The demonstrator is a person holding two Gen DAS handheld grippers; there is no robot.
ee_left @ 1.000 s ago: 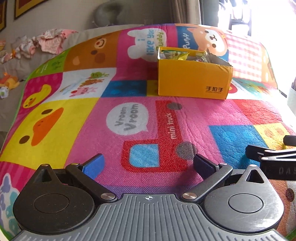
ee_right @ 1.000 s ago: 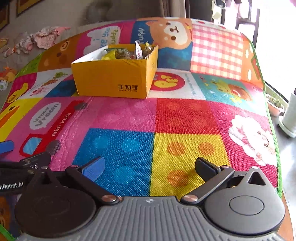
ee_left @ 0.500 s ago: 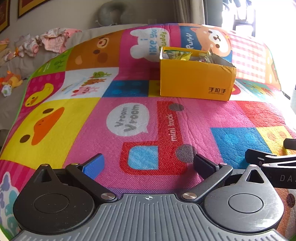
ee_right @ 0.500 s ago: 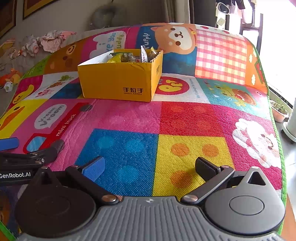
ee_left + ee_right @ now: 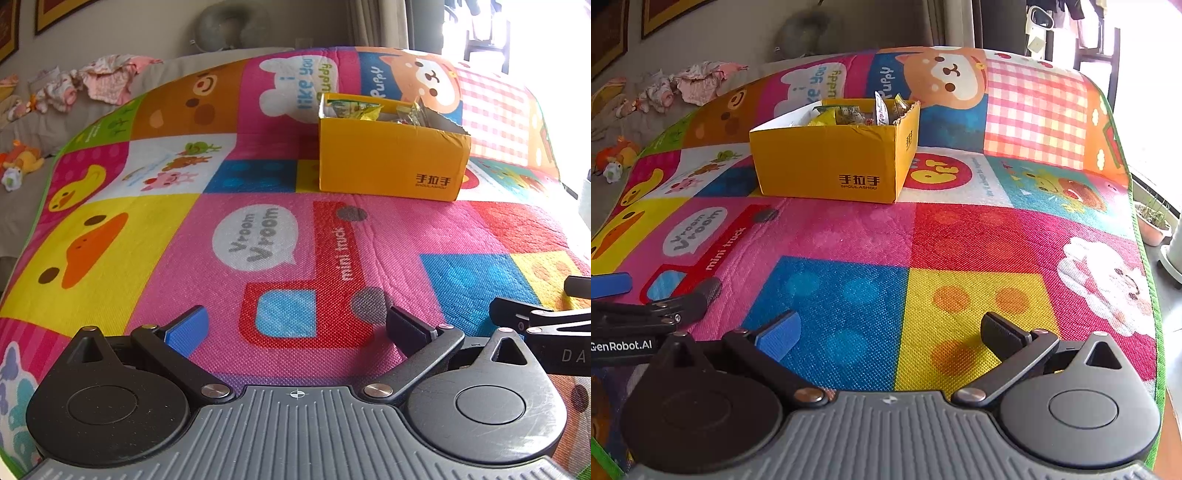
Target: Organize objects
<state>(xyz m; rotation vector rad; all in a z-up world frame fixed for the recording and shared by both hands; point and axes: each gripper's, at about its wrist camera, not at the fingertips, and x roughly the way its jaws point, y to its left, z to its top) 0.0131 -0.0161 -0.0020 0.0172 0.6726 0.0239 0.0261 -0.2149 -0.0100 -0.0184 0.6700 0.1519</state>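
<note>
Cartoon mat (image 5: 155, 229) bears packet-stuffed open yellow box (image 5: 388, 158).

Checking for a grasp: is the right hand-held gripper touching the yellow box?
Apart. The right wrist view shows bare mat between the open right hand-held gripper and the yellow box.

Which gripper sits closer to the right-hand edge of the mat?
The right gripper: it hangs over the blue and yellow squares near the mat edge, while the left gripper is over the red mini truck.
</note>
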